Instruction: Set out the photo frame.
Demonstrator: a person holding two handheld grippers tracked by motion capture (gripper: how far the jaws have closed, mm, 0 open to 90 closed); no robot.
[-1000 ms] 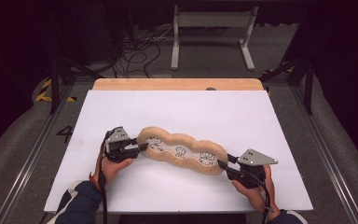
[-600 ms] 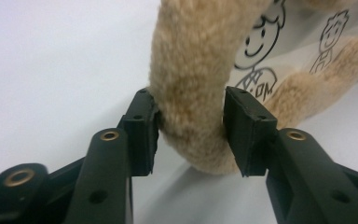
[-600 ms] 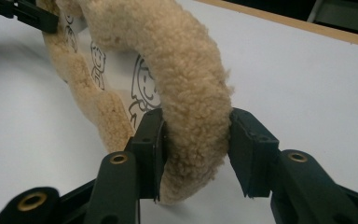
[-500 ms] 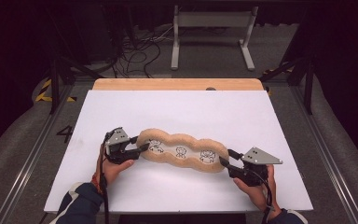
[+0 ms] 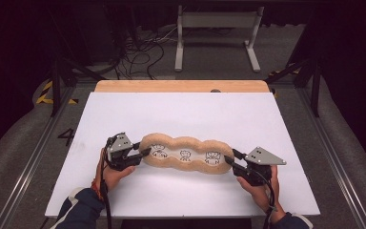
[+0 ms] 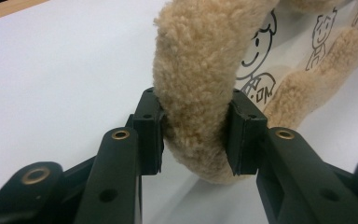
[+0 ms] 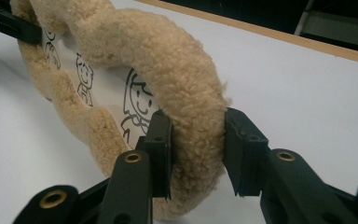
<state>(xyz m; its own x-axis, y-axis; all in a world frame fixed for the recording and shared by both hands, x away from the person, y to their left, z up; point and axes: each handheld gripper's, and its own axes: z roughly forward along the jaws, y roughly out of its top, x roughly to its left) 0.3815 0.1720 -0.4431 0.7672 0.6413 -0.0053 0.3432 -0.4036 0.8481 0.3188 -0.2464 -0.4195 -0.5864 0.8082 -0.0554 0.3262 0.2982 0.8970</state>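
Barely shifted from a second ago, the tan fleecy lobed cushion (image 5: 187, 153), its pale centre printed with three cartoon figures, lies on the white table (image 5: 267, 114), each end pinched by the left tool (image 5: 142, 152) and right tool (image 5: 230, 159).

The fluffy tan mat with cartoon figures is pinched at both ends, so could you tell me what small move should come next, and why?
Probably lift both ends together: the left tongs and right tongs each clamp the fluffy tan mat's plush rim, which rests on the white table.
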